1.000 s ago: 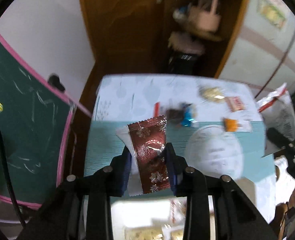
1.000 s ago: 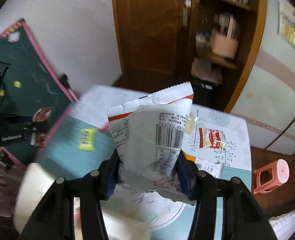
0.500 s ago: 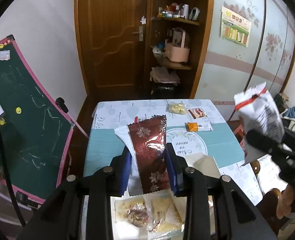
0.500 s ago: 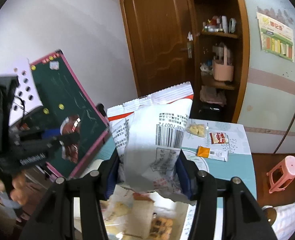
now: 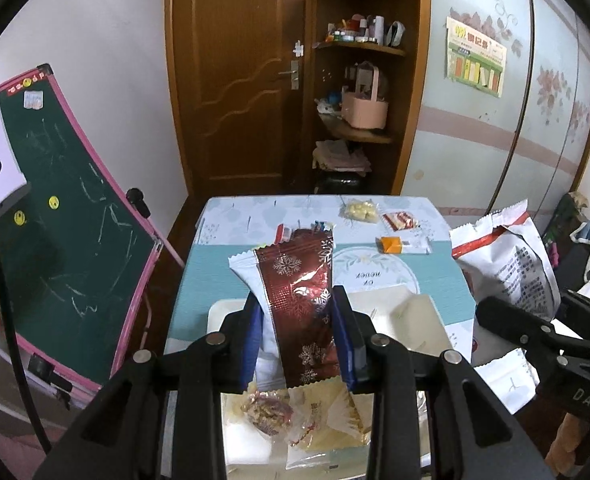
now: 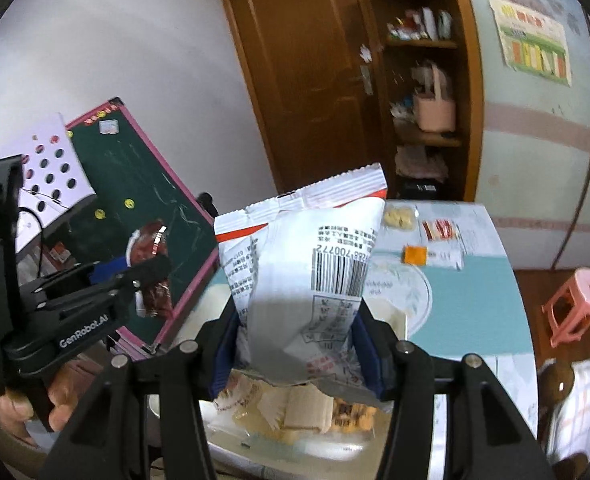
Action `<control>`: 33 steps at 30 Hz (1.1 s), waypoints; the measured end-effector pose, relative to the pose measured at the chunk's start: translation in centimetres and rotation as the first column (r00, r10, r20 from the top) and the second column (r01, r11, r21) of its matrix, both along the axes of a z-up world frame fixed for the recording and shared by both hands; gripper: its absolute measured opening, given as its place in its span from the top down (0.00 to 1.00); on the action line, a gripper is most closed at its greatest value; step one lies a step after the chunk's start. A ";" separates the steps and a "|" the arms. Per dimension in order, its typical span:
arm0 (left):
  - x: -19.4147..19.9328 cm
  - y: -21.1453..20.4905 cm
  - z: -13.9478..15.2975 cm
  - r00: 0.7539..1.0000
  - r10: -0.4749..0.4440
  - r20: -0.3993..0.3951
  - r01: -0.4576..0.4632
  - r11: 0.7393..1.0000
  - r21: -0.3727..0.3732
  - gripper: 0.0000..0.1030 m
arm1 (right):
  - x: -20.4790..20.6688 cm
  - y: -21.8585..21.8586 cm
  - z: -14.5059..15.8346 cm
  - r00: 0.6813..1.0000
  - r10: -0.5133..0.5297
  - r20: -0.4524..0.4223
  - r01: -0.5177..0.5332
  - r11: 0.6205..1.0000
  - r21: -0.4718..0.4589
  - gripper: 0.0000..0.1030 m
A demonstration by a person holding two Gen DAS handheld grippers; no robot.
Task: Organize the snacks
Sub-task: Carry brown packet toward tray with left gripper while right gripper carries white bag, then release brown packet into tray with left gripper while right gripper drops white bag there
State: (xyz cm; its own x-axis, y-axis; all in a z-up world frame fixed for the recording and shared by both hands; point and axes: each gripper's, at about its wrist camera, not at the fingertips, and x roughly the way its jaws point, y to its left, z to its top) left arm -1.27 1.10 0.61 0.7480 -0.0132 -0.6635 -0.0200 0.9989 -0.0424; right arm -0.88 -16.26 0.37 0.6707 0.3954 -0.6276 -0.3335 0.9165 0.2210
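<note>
My left gripper (image 5: pixel 300 336) is shut on a dark red snowflake snack packet (image 5: pixel 301 300), with a white wrapper behind it, held above a white tray (image 5: pixel 223 308) that holds several wrapped snacks (image 5: pixel 295 420). My right gripper (image 6: pixel 299 344) is shut on a white snack bag with a barcode (image 6: pixel 307 268), held above the same tray of snacks (image 6: pixel 295 404). The right gripper with its bag (image 5: pixel 507 264) shows at the right of the left wrist view. The left gripper (image 6: pixel 147 276) with the red packet shows at the left of the right wrist view.
On the far part of the table (image 5: pixel 447 280) lie a yellow candy bag (image 5: pixel 360 211), a red-and-white packet (image 5: pixel 400 221) and an orange packet (image 5: pixel 393 245). A green chalkboard (image 5: pixel 67 240) leans at the left. A pink stool (image 6: pixel 575 300) stands at the right.
Both grippers have risen and pulled back from the table with their packets still held. The white tray of snacks has come into view beneath them.
</note>
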 end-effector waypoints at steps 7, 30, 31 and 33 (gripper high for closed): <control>0.1 -0.6 -3.3 0.997 0.008 -0.075 -0.008 1.000 0.000 0.70 | -0.1 0.5 -2.9 0.995 -0.020 -0.099 0.016 0.999 -0.042 0.48; 0.7 -0.9 -5.7 0.988 0.053 -0.142 -0.052 0.999 0.009 0.07 | 1.2 0.4 -5.8 0.966 -0.043 -0.257 0.030 0.998 -0.058 0.31; 0.8 -1.0 -5.8 0.988 0.053 -0.148 -0.052 0.999 0.011 0.07 | 1.2 0.3 -5.9 0.965 -0.046 -0.258 0.033 0.998 -0.054 0.30; 1.0 -1.2 -6.1 0.986 0.057 -0.160 -0.053 0.998 0.025 0.07 | 1.2 0.3 -6.0 0.965 -0.043 -0.260 0.031 0.998 -0.052 0.30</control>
